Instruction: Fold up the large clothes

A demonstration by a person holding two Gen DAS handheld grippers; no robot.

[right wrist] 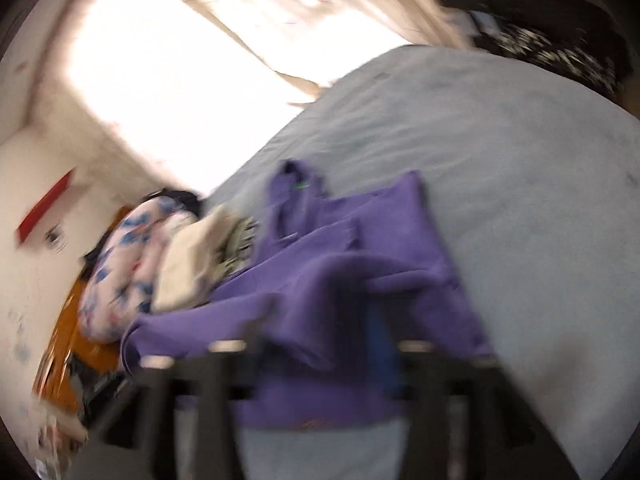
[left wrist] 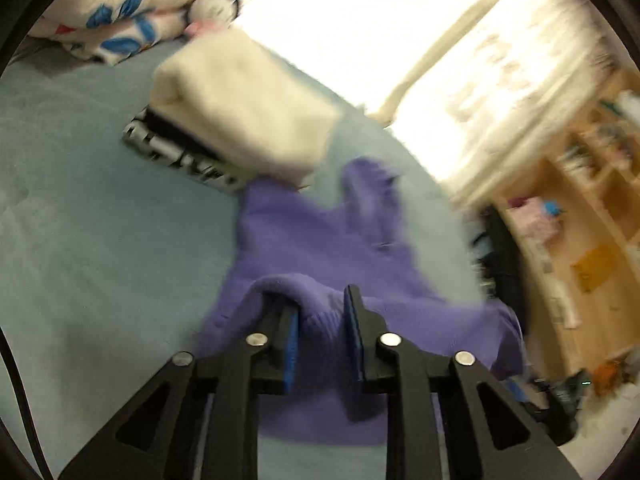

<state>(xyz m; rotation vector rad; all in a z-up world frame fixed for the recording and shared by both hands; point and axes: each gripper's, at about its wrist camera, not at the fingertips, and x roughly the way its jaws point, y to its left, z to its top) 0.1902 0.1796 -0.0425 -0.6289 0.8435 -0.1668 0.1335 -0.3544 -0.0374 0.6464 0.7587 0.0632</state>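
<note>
Left gripper (left wrist: 322,334): jaws slightly apart, a ridge of the purple sweater (left wrist: 320,240) draped between and over the left finger; no firm pinch visible.
Right gripper (right wrist: 320,344): badly blurred; cloth lies over the fingers, and I cannot tell whether the jaws are spread or pinching.
Sweater: spread on the pale blue bed (left wrist: 80,220), hem nearest, sleeves reaching away.
Step, as I judge it: carry the hem toward the collar with both edges level, then release cleanly.
Pose: both grippers tilt downward, rolled sideways.
Beyond: folded cream garment (left wrist: 244,108) on a stack; floral quilt (left wrist: 120,8) farthest.
</note>
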